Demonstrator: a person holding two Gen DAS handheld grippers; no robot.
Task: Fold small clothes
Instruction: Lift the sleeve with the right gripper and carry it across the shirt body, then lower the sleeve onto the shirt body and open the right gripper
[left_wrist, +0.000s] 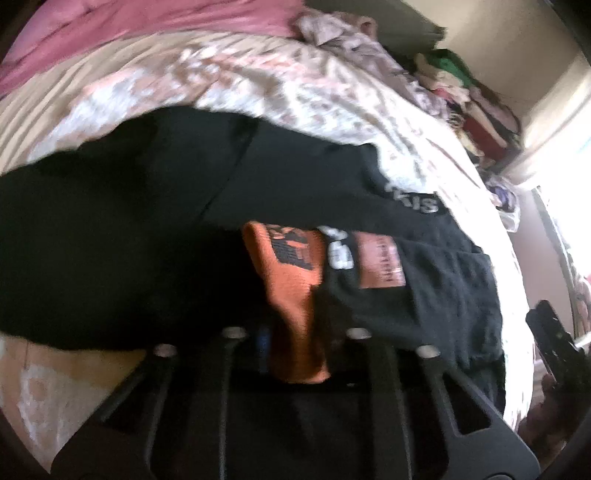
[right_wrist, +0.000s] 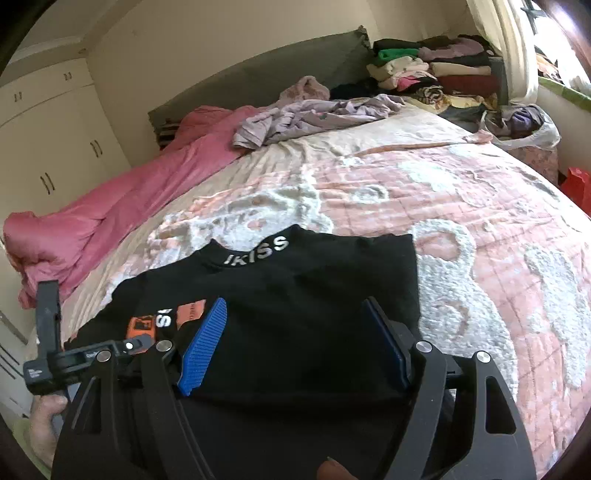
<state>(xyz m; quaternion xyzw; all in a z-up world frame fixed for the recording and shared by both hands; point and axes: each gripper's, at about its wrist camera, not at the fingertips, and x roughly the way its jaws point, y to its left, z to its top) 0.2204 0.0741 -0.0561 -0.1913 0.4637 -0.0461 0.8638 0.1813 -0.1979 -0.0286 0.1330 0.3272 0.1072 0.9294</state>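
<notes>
A black cotton T-shirt with white "IKISS" lettering on its collar (right_wrist: 280, 295) lies partly folded near the foot of the pink-and-white quilted bedspread (right_wrist: 461, 206), its orange printed patch (left_wrist: 291, 295) turned up at one side; the right gripper (right_wrist: 295, 354) hovers just over the shirt's middle, blue ribbed pads (right_wrist: 205, 347) spread wide, clasping nothing; the left gripper (left_wrist: 295, 332) sits low against the shirt's edge, cloth bunched over its fingers, and I cannot tell whether it pinches the fabric; a crumpled pink blanket (right_wrist: 103, 229) lies alongside, stacked folded clothes (right_wrist: 436, 70) beyond.
</notes>
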